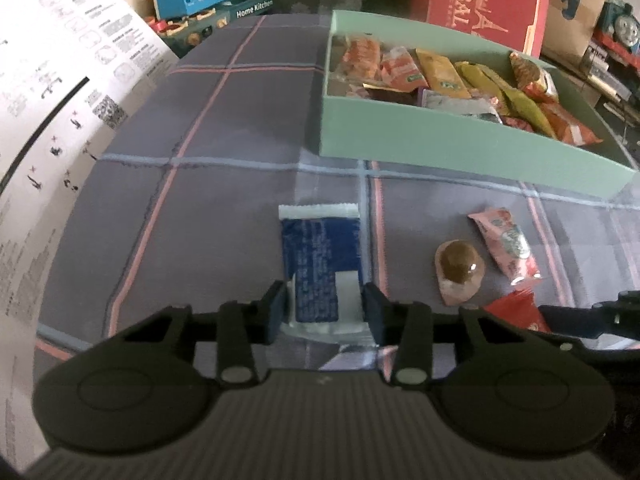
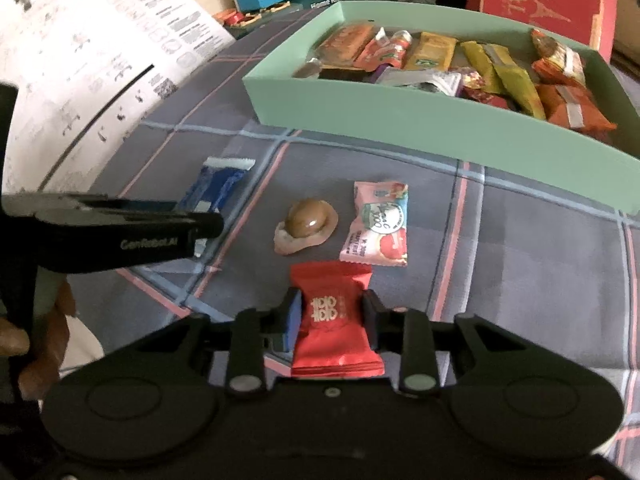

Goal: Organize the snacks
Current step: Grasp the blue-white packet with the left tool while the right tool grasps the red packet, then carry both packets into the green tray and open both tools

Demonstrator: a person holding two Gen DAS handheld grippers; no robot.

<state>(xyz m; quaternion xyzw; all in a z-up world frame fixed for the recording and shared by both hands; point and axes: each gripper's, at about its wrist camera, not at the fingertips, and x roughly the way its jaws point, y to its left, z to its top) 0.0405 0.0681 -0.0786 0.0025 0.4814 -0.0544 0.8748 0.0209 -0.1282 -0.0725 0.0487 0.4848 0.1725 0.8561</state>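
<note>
Left wrist view showing, largest first: plaid grey cloth-covered table point(image 1: 224, 200), then shallow mint-green cardboard box point(image 1: 440, 136) lying at far right, already packed with assorted wrappers. Nearer, lying flat on the cloth: blue-and-white foil sachet point(image 1: 320, 256), pink printed candy pouch point(image 1: 506, 242), red pillow-pack snack point(image 2: 334, 312), and clear-wrapped brown round sweet point(image 1: 459, 272).

Left gripper point(image 1: 325, 312) straddling the sachet's near end, fingers narrowed to the sachet's width, pads at or touching its edges; firmly clamped or not, cannot tell. Right gripper point(image 2: 331, 320) likewise bracketing the red pack at mid-body, pads apparently pressing its sides.

Judging both packets light, soft and crinkly, likely slippery on film and prone to buckling; gripping across the filled middle rather than the flat crimped seals, and gently, seeming safest against crushing the contents.

Remaining hard to read: sachet print blurred, box's far right corner cut off, lower layers in the box hidden beneath top wrappers.
</note>
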